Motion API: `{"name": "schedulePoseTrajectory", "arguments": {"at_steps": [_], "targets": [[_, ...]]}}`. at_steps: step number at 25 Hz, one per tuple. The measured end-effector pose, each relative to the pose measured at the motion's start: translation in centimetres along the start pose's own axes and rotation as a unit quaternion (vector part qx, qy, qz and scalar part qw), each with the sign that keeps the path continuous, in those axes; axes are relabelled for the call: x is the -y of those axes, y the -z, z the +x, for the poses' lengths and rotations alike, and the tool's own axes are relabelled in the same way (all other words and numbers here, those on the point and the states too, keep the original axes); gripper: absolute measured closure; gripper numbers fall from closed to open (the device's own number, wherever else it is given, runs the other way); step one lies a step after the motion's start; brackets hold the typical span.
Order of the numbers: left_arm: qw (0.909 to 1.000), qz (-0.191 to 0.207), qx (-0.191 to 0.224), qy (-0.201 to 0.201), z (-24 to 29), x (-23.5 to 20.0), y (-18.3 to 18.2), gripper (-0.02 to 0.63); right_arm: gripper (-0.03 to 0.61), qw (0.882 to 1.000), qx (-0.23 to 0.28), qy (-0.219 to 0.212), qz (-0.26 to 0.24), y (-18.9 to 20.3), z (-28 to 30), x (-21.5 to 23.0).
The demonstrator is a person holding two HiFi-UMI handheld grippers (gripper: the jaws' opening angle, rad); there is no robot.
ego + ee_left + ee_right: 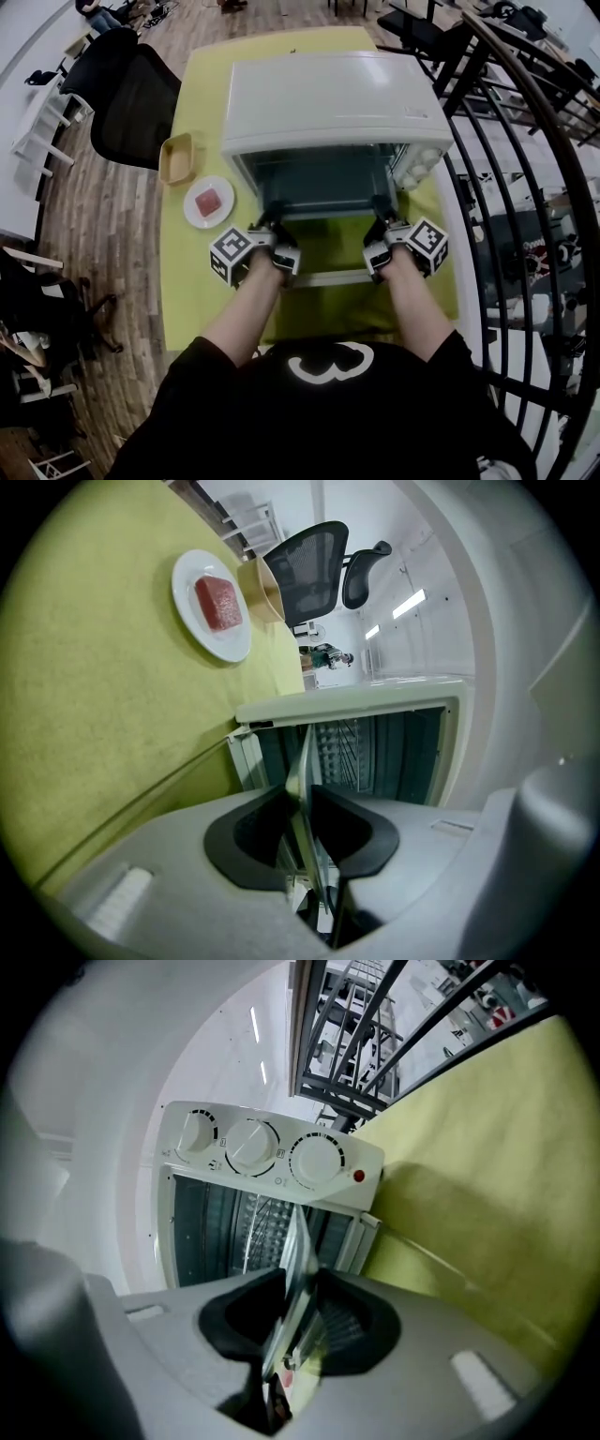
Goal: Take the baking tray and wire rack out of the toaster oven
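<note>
A white toaster oven (328,98) stands on the yellow-green table (202,300) with its glass door (328,248) folded down flat. The thin metal baking tray (328,214) shows at the oven's mouth. My left gripper (274,228) is shut on the tray's front rim near its left corner, my right gripper (382,227) near its right corner. In the left gripper view the tray's edge (302,761) runs between the closed pads of the left gripper (302,794). The right gripper (302,1283) clamps the tray (298,1241) likewise. The wire rack (342,747) (255,1227) sits inside the oven.
A white plate (208,202) with a red piece and a tan container (178,157) lie left of the oven. Three knobs (253,1145) are on the oven's right side. A black office chair (131,94) stands far left, a black railing (506,150) at the right.
</note>
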State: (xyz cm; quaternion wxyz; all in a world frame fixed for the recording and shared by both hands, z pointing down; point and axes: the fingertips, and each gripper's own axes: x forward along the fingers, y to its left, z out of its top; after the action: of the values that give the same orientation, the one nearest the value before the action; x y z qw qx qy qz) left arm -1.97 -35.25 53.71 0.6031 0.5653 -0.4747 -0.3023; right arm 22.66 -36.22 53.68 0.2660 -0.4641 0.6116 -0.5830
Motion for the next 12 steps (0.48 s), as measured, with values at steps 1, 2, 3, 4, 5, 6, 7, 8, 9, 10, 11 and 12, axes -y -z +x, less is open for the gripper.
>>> {"name": "schedulePoseTrajectory", "arguments": {"at_steps": [1, 2, 3, 4, 5, 6, 7, 8, 9, 10, 11, 12], "targets": [[1.0000, 0.000, -0.001, 0.000, -0.3, 0.0, 0.2, 0.531, 0.475, 1.000, -0.001, -0.001, 0.002, 0.1, -0.3, 0.0], [1.0000, 0.000, -0.001, 0.001, -0.6, 0.1, 0.4, 0.531, 0.474, 1.000, -0.002, -0.002, 0.003, 0.1, -0.7, 0.0], [1.0000, 0.000, -0.001, 0.002, -0.8, 0.0, 0.7, 0.531, 0.476, 1.000, -0.003, -0.003, 0.003, 0.2, -1.0, 0.0], [1.0000, 0.001, -0.001, 0.001, -1.2, 0.0, 0.8, 0.531, 0.474, 1.000, -0.003, -0.005, 0.003, 0.3, -1.3, 0.0], [1.0000, 0.001, -0.001, 0.000, -1.5, -0.1, 1.0, 0.531, 0.476, 1.000, -0.005, -0.006, 0.003, 0.4, -1.7, 0.1], [1.0000, 0.003, 0.000, 0.000, -1.9, -0.1, 1.1, 0.531, 0.474, 1.000, -0.006, -0.007, 0.003, 0.7, -2.1, 0.1], [1.0000, 0.005, 0.000, 0.000, -2.3, -0.1, 1.2, 0.531, 0.474, 1.000, -0.008, -0.008, 0.004, 0.9, -2.5, 0.1], [1.0000, 0.007, 0.000, 0.000, -2.8, -0.1, 1.4, 0.530, 0.474, 1.000, -0.009, -0.010, 0.005, 1.2, -3.0, 0.0], [1.0000, 0.008, 0.000, 0.001, -3.2, -0.1, 1.5, 0.529, 0.474, 1.000, -0.009, -0.011, 0.006, 1.4, -3.4, -0.1], [1.0000, 0.008, 0.000, 0.001, -3.6, 0.0, 1.7, 0.529, 0.474, 1.000, -0.010, -0.013, 0.007, 1.6, -3.8, -0.1], [1.0000, 0.008, 0.000, 0.002, -4.0, 0.0, 1.9, 0.529, 0.474, 1.000, -0.011, -0.014, 0.007, 1.8, -4.2, -0.2], [1.0000, 0.008, 0.000, 0.002, -4.4, 0.0, 2.0, 0.528, 0.474, 1.000, -0.011, -0.015, 0.008, 1.9, -4.5, -0.1]]}}
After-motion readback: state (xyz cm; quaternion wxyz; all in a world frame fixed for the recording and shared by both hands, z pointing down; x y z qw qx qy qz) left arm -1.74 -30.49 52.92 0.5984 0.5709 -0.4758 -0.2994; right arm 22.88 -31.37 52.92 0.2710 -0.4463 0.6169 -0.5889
